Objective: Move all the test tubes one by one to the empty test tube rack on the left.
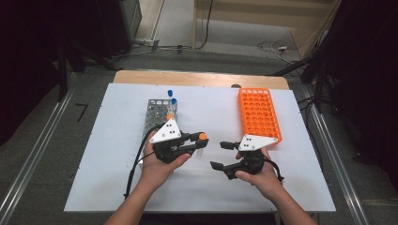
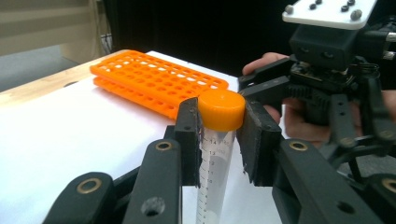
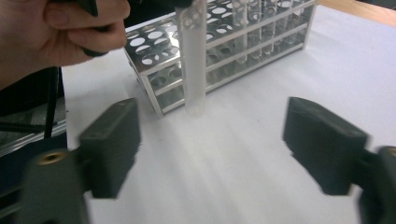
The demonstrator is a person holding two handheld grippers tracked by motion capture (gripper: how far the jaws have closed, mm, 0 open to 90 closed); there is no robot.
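Observation:
A clear graduated tube with an orange cap [image 2: 221, 109] hangs upright with my left gripper [image 2: 219, 140] shut on it just below the cap. From above, the left gripper [image 1: 202, 141] holds the tube [image 1: 202, 137] right of the grey metal rack [image 1: 157, 115]. My right gripper [image 1: 219, 155] stands open a short way to the right, its jaws towards the tube and nothing between them. In the right gripper view the tube [image 3: 194, 60] hangs ahead of the wide-open right gripper [image 3: 217, 144], its tip just above the white sheet in front of the metal rack [image 3: 149, 65].
Two blue-capped tubes [image 1: 172, 97] stand at the far end of the metal rack. An empty orange rack [image 1: 258, 115] lies at the right of the white sheet [image 1: 112, 154], also in the left gripper view as the orange rack [image 2: 154, 81]. Cables cross the floor beyond the table.

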